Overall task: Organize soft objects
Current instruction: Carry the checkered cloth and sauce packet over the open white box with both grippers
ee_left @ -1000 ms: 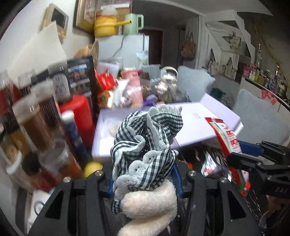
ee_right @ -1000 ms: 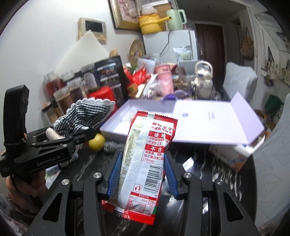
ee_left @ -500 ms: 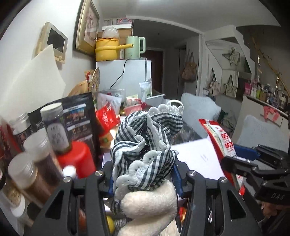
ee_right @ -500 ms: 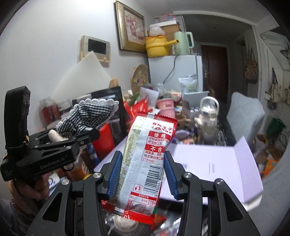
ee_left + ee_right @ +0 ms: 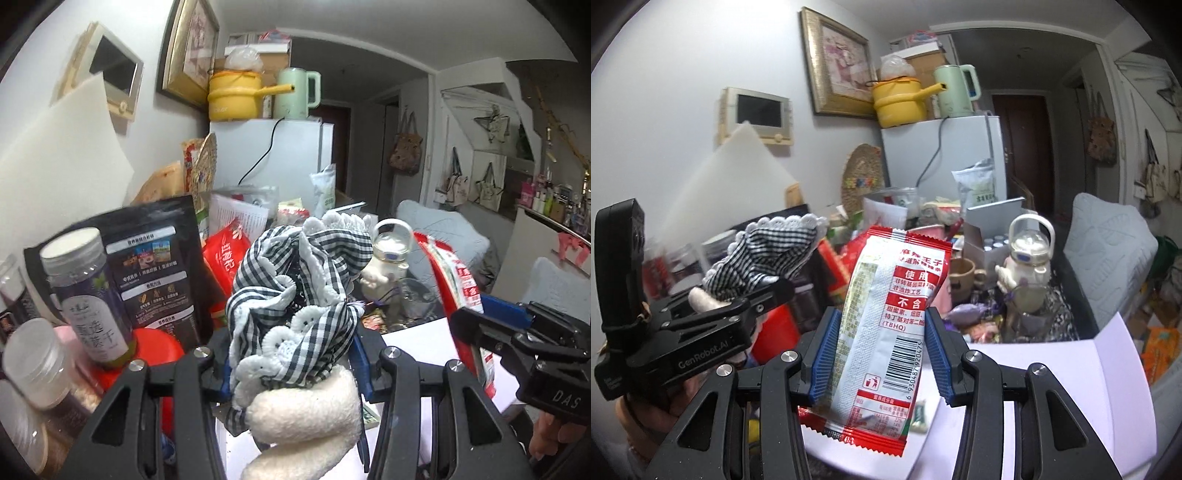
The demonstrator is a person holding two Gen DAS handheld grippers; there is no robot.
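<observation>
L claw (image 5: 291, 365) pinching checked cloth bundle (image 5: 295, 295), R claw (image 5: 879, 354) pinching red snack pkt (image 5: 886, 325), both aloft.

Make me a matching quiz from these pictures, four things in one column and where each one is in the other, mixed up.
Things
1. gingham cloth
2. snack packet
3. yellow pot
4. framed picture

Places
A. on the fridge
B. in the right gripper
C. on the wall
D. in the left gripper

Pairs: 1-D, 2-B, 3-A, 4-C
</observation>
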